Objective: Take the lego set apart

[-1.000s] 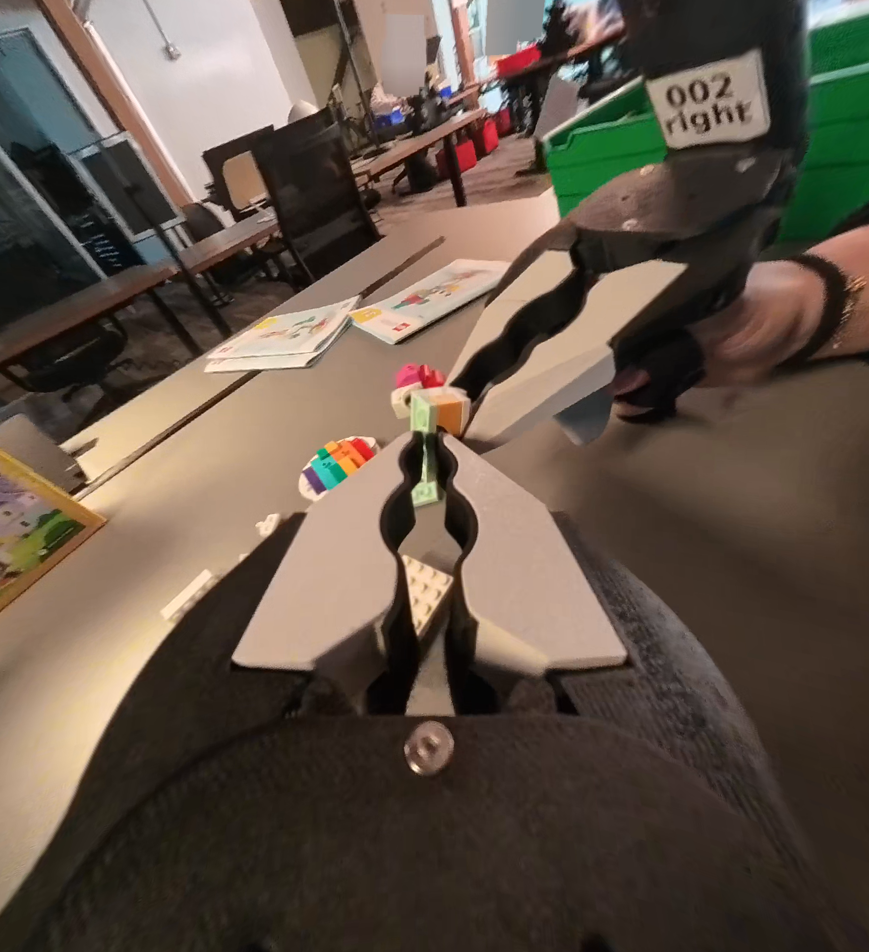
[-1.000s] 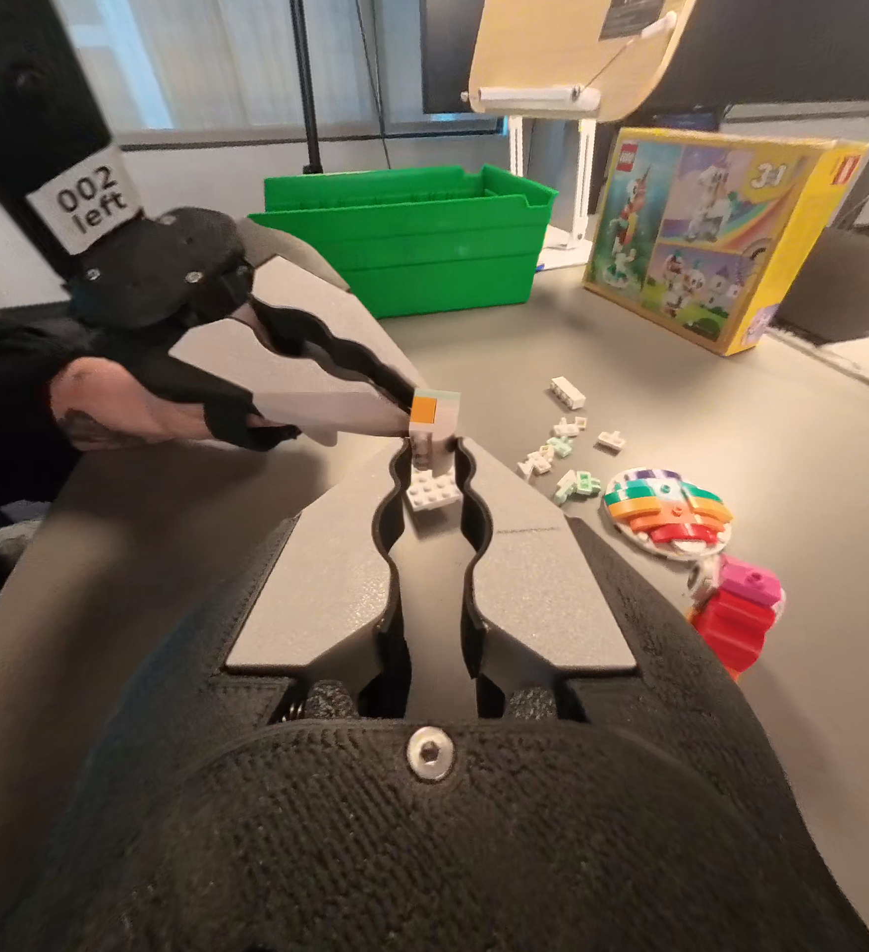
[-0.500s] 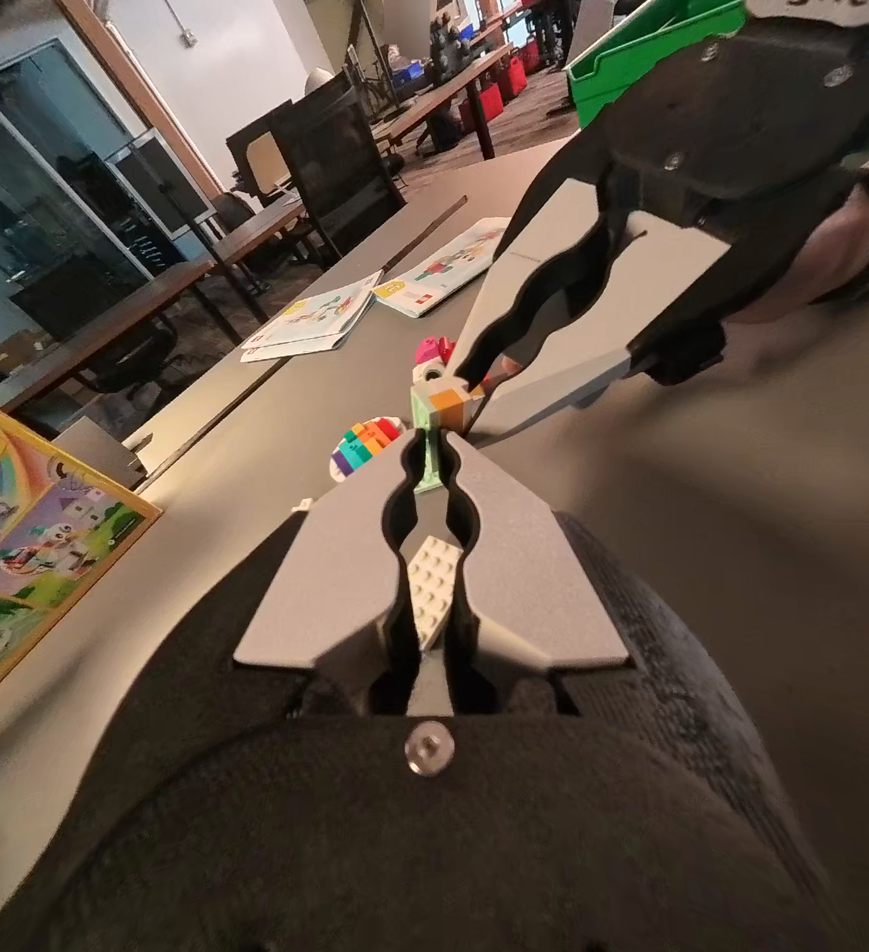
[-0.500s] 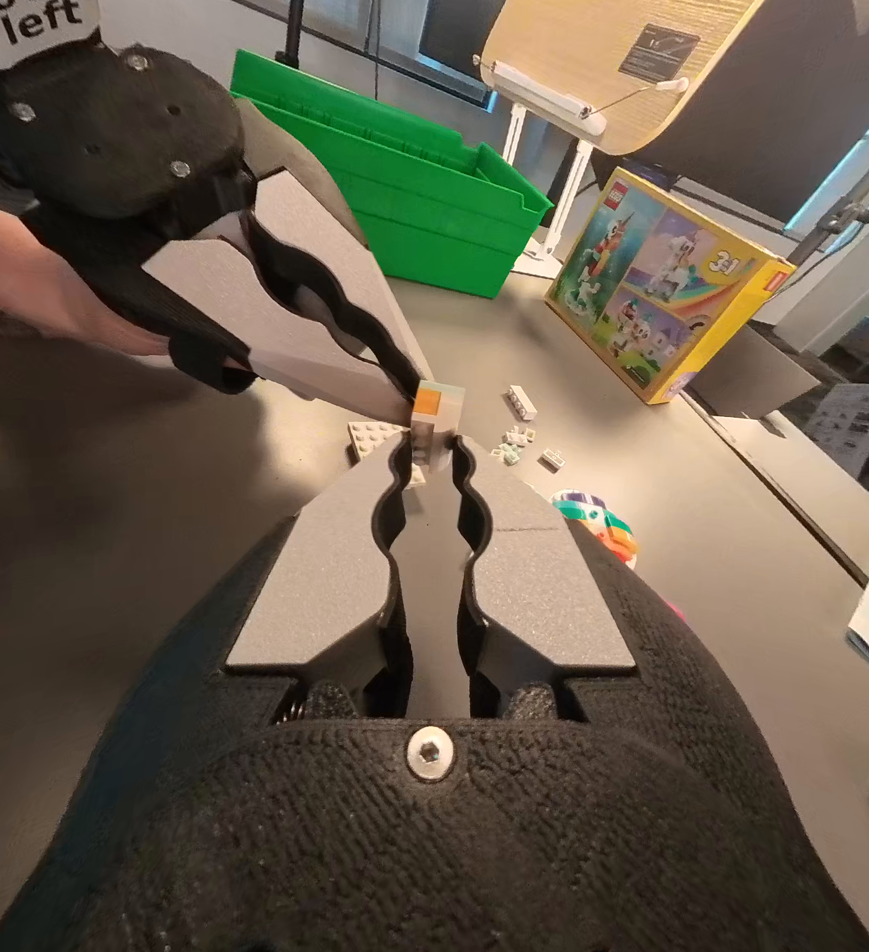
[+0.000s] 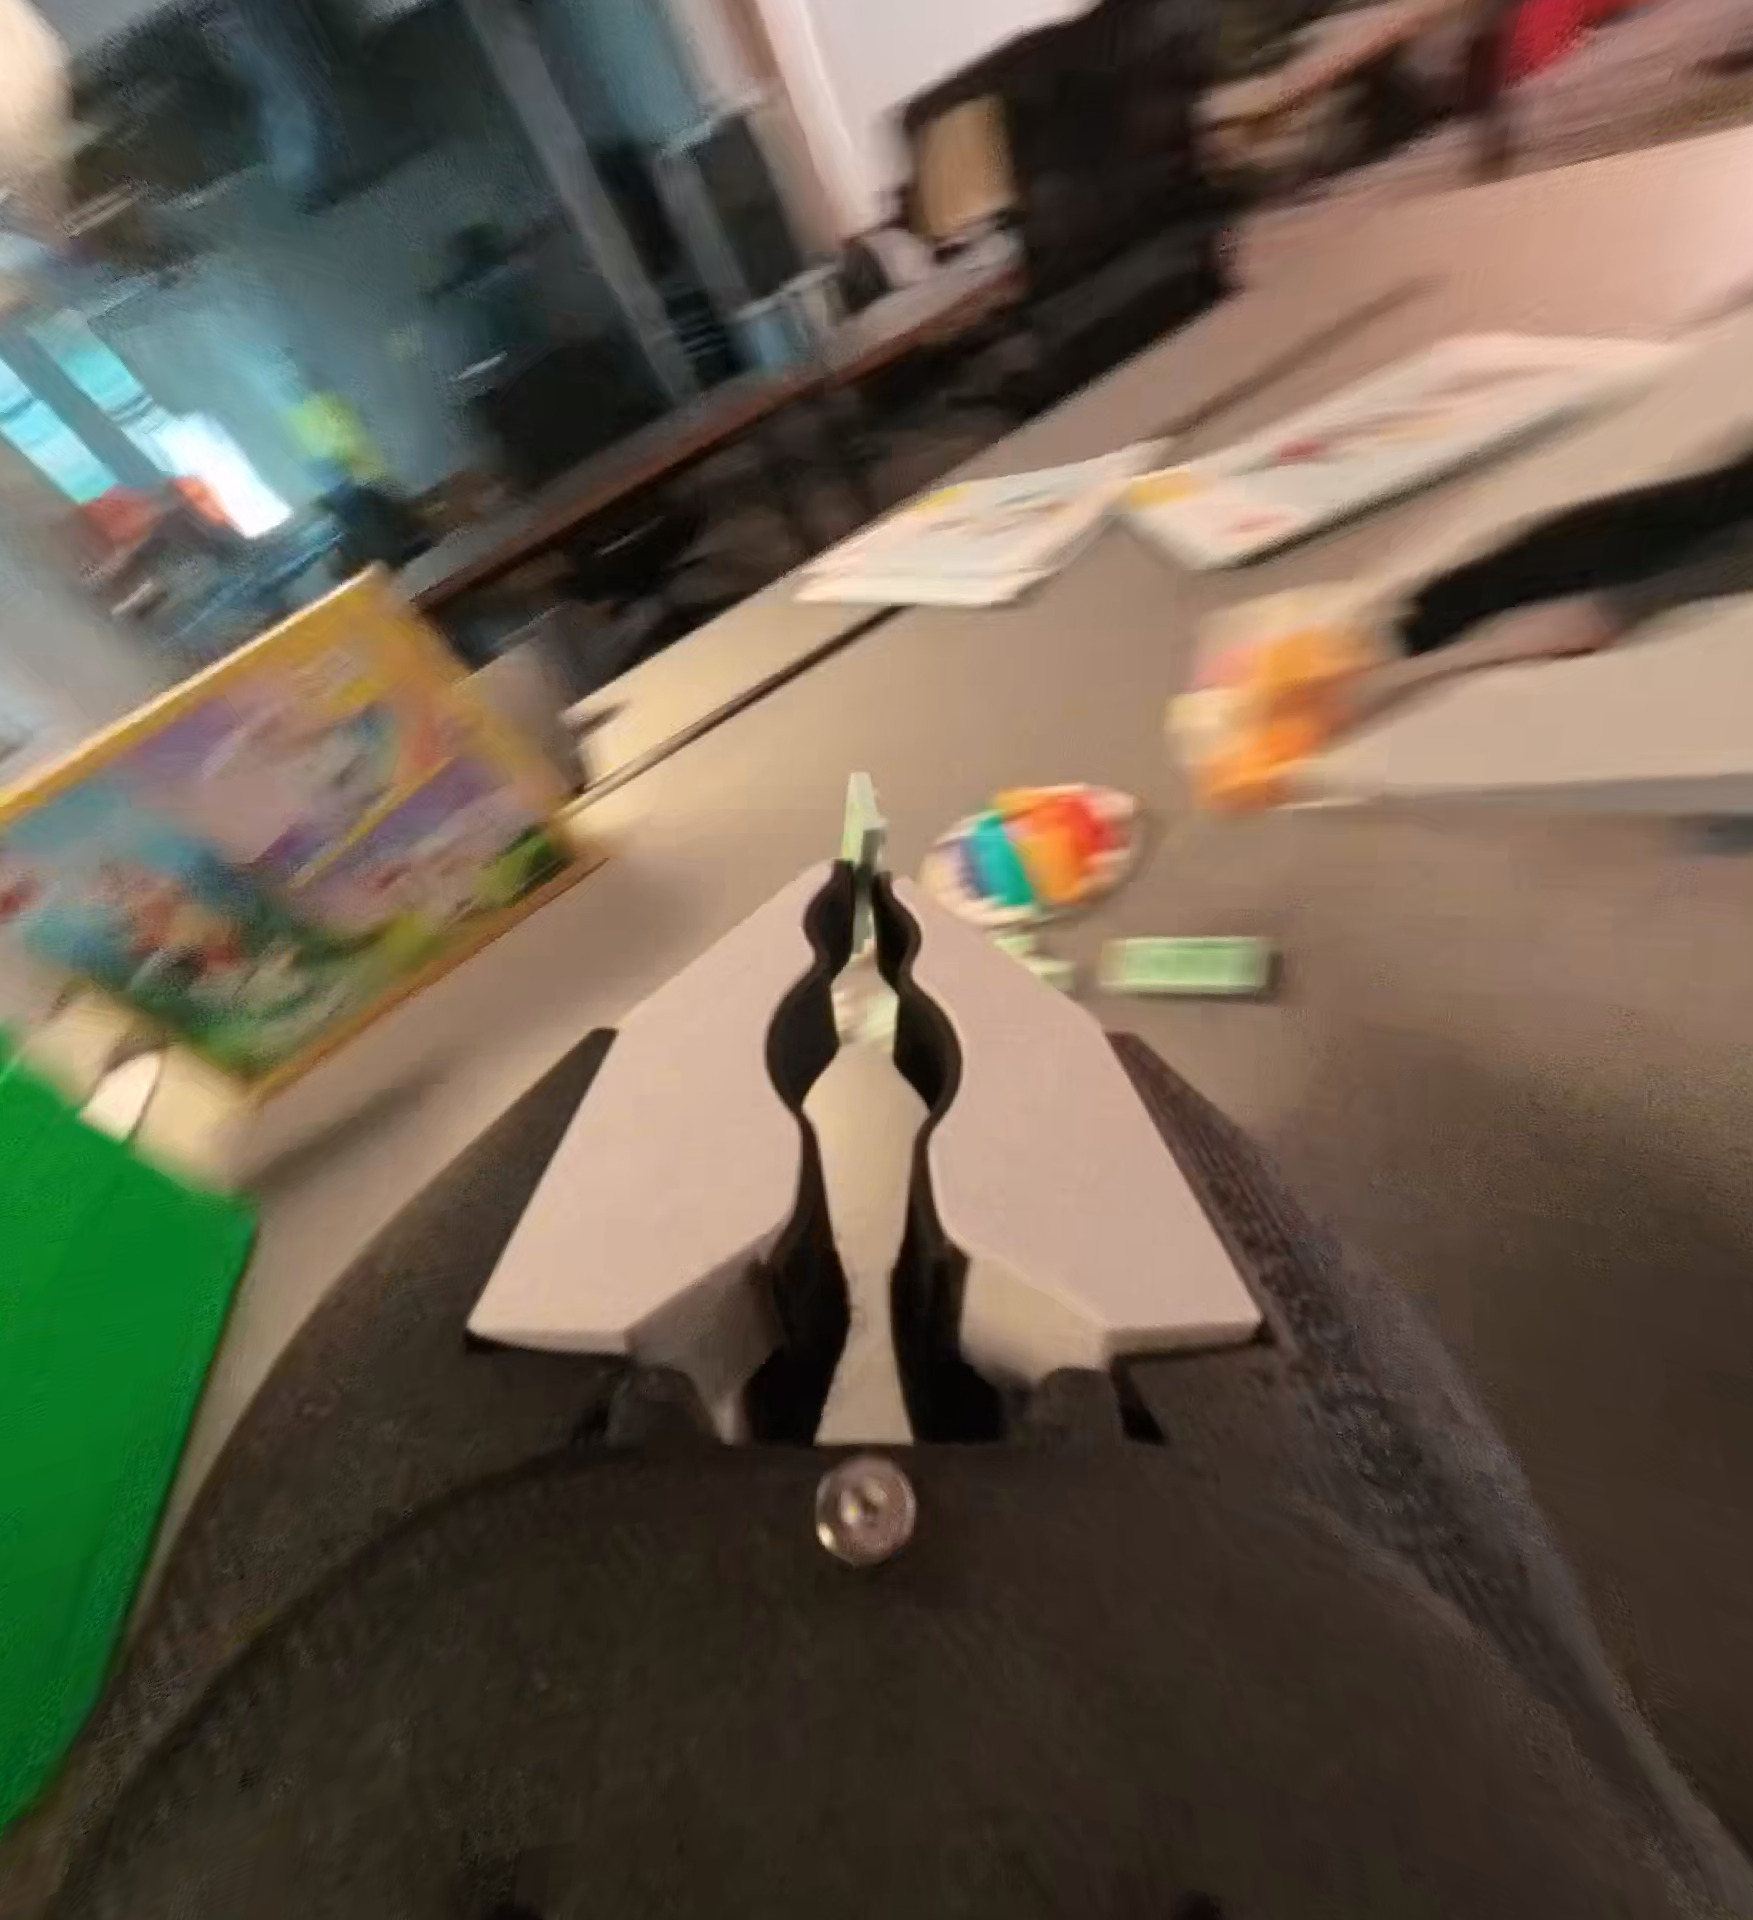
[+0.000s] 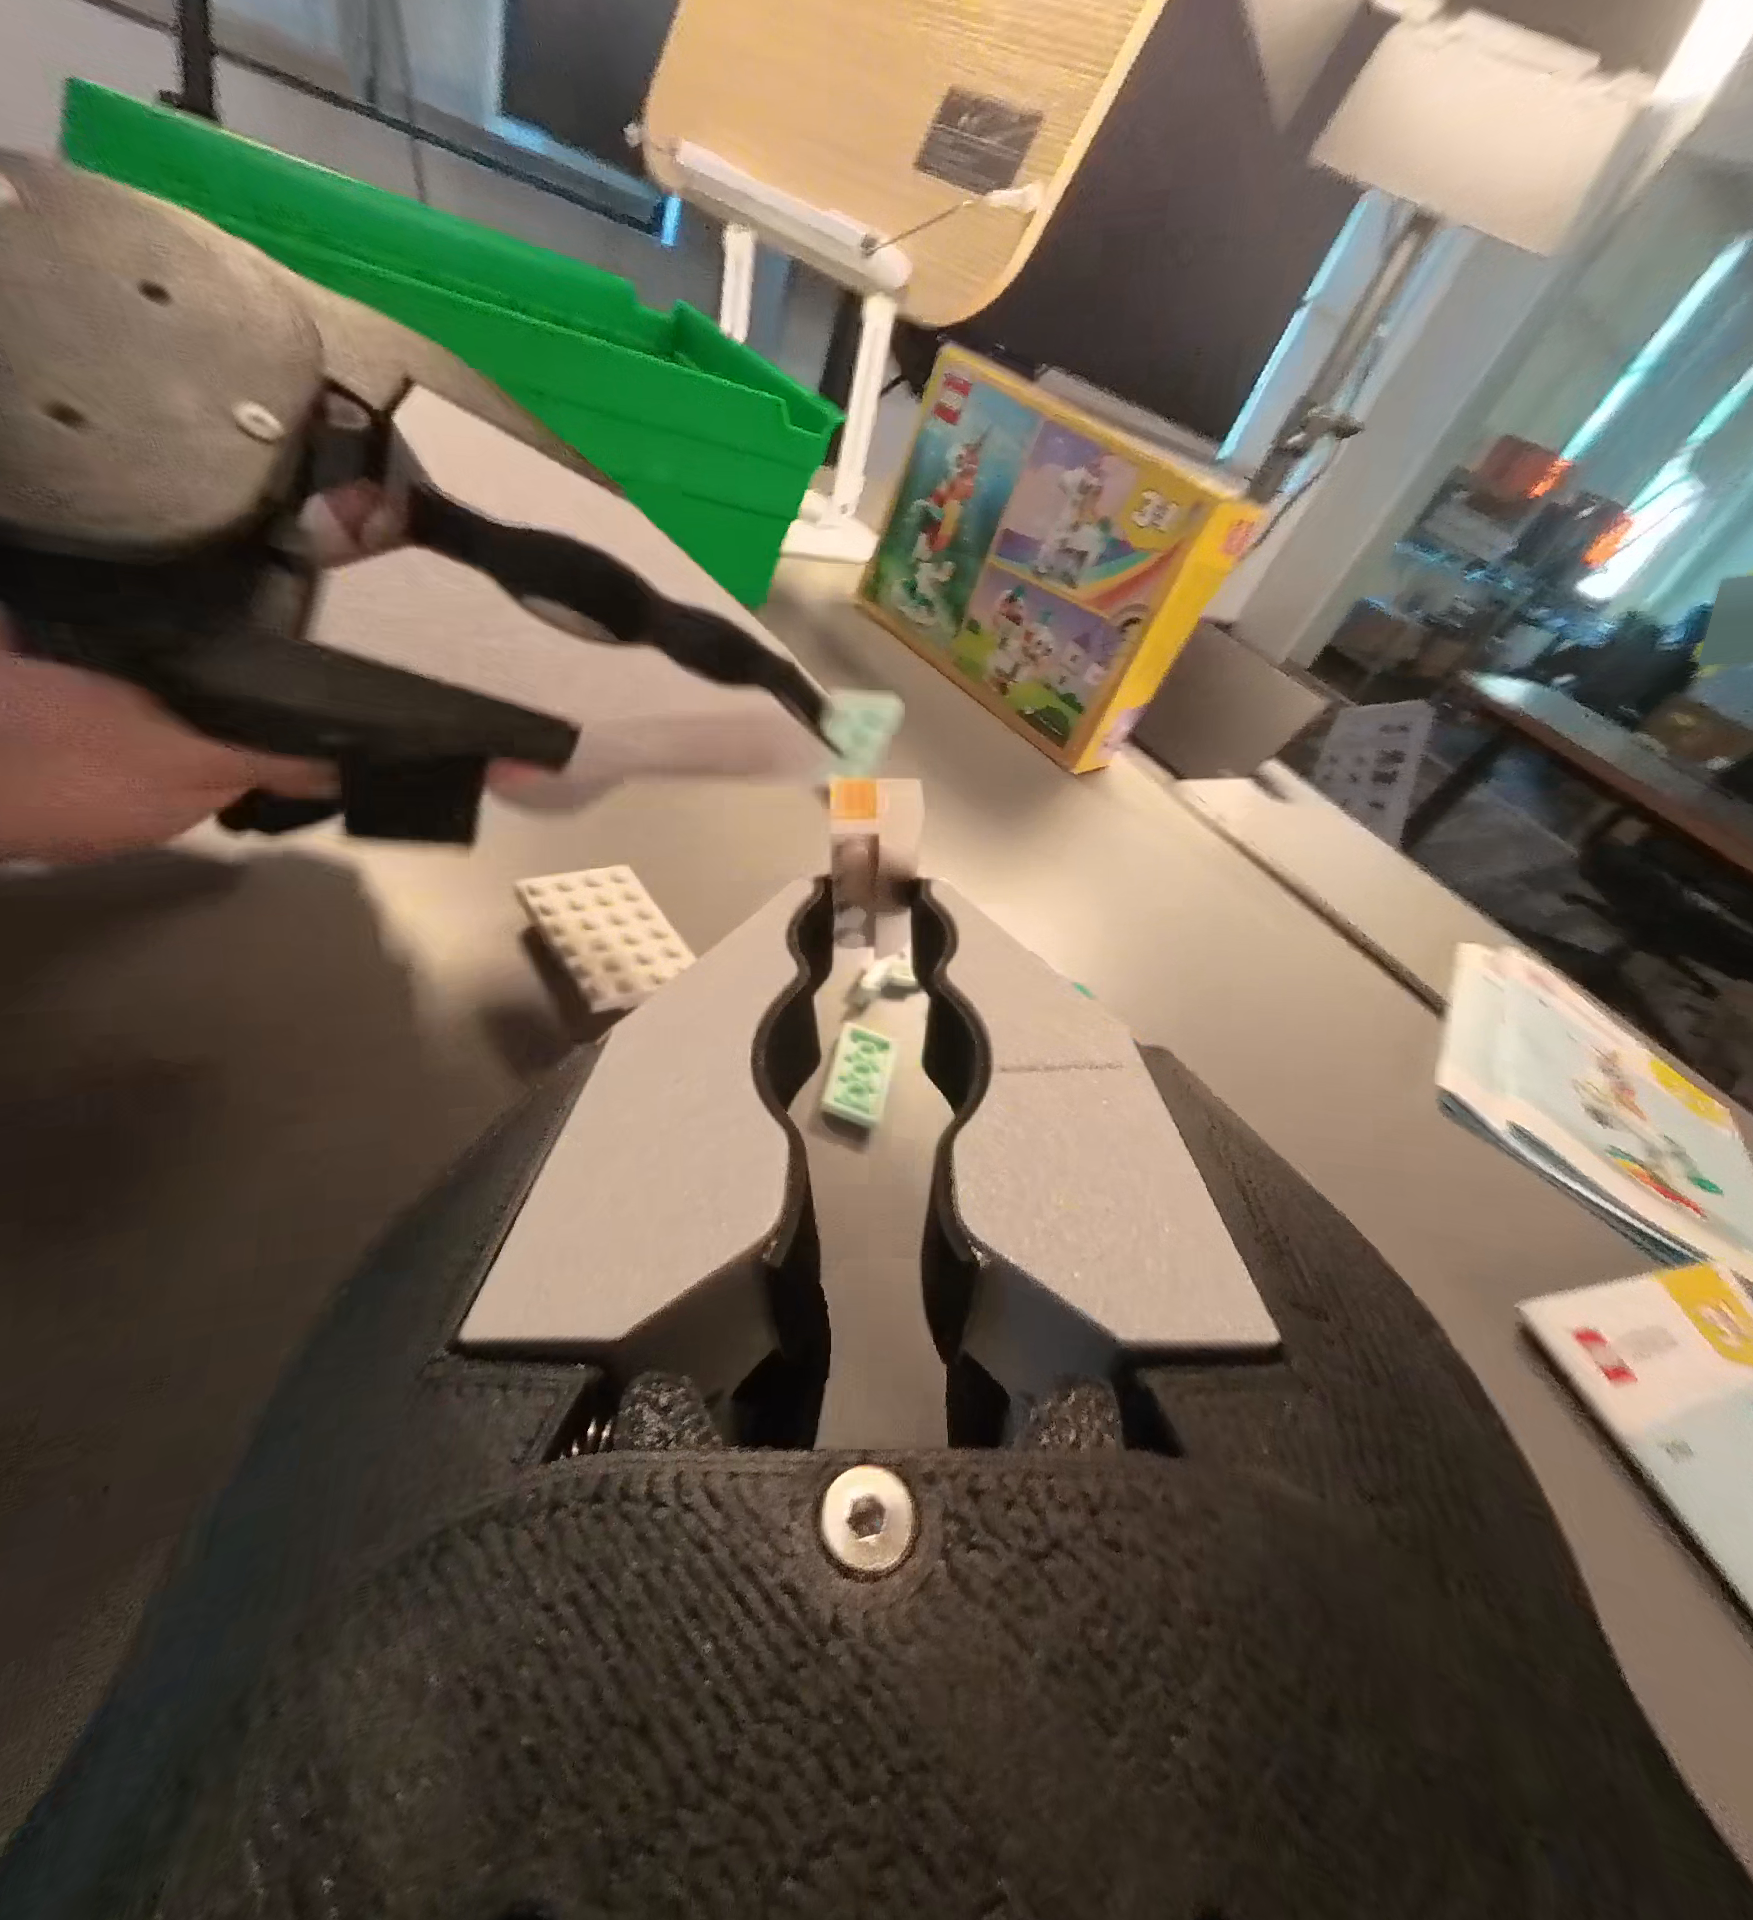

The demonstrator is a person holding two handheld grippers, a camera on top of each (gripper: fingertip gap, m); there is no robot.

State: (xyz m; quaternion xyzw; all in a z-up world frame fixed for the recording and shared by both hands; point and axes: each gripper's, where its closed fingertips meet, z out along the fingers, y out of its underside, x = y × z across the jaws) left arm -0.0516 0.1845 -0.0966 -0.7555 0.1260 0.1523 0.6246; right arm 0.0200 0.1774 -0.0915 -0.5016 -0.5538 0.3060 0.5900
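My left gripper (image 5: 861, 883) is shut on a thin mint-green plate (image 5: 859, 826), held edge-on above the table. It also shows in the right wrist view (image 6: 820, 717), with the mint plate (image 6: 864, 722) just above and apart from the block. My right gripper (image 6: 867, 894) is shut on a small grey block with an orange face (image 6: 872, 821). In the blurred left wrist view that block (image 5: 1267, 717) is off to the right. A second mint plate (image 6: 859, 1070) and a white studded plate (image 6: 607, 935) lie on the table.
A rainbow disc (image 5: 1033, 852) lies on the grey table beyond my left gripper. A green bin (image 6: 539, 343) and a yellow lego box (image 6: 1048, 561) stand at the back. Instruction booklets (image 6: 1599, 1122) lie to the right, near the table edge. The grippers' ends are close to 7 centimeters from one another. The rainbow disc (image 5: 1033, 852) lies around 10 centimeters away from my left fingertips.
The mint plate has come away from the orange-faced block. My left gripper has swung off with it, and the two grippers now stand apart.
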